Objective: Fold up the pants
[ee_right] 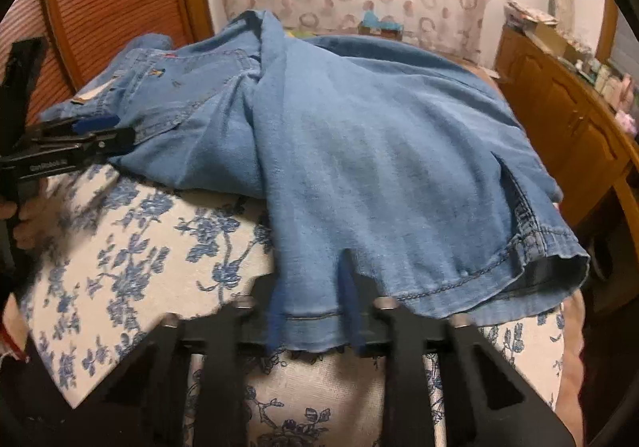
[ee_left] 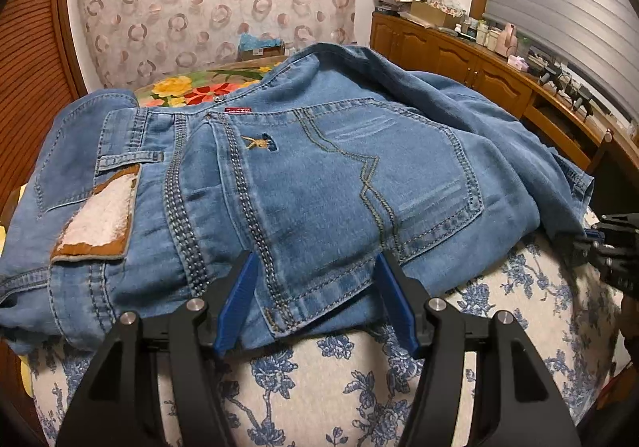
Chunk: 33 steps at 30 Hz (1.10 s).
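Item: light-blue denim pants point(ee_left: 319, 183), half folded on a white bedspread with blue flower print point(ee_left: 303, 391)

Long axis runs crosswise ahead of both tools: seat and stitched back pocket directly before the left tool point(ee_left: 315, 299), leg hem at the right tool point(ee_right: 315, 311). Left tool released, blue fingers point(ee_left: 239, 295) straddling the near seat edge without pinching it. Right tool clenched on the leg hem, so nearer to lifting. Left view alone shows the pocket, red label and tan patch; right view alone shows the hem bunched between the fingers and the leg draped over the seat
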Each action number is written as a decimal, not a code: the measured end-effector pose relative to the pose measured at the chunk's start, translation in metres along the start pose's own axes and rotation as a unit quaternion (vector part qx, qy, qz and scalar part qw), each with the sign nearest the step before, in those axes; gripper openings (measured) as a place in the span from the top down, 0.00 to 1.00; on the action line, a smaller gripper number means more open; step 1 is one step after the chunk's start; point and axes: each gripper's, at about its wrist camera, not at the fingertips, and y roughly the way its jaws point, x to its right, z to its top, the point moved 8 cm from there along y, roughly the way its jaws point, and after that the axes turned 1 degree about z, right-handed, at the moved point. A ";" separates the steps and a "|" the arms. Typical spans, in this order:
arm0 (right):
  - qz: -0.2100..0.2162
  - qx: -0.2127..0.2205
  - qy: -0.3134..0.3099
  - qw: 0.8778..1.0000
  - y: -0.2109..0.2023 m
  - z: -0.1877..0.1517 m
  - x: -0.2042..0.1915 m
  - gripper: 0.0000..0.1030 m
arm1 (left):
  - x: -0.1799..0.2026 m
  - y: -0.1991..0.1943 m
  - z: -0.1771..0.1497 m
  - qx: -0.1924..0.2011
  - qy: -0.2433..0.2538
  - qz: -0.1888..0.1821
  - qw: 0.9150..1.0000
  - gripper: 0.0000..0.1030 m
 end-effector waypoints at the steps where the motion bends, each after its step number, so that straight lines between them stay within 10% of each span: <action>1: 0.002 0.002 0.003 1.000 -0.002 0.002 0.000 0.94 | -0.001 -0.002 0.001 0.001 -0.006 -0.001 1.000 0.41; 18: -0.081 0.128 0.001 0.988 -0.070 0.151 0.113 0.98 | -0.010 -0.028 0.026 0.036 -0.026 -0.007 0.999 0.41; 33: -0.145 0.100 0.019 0.984 -0.003 0.222 0.180 0.98 | -0.029 -0.017 0.031 0.033 -0.035 0.007 0.999 0.41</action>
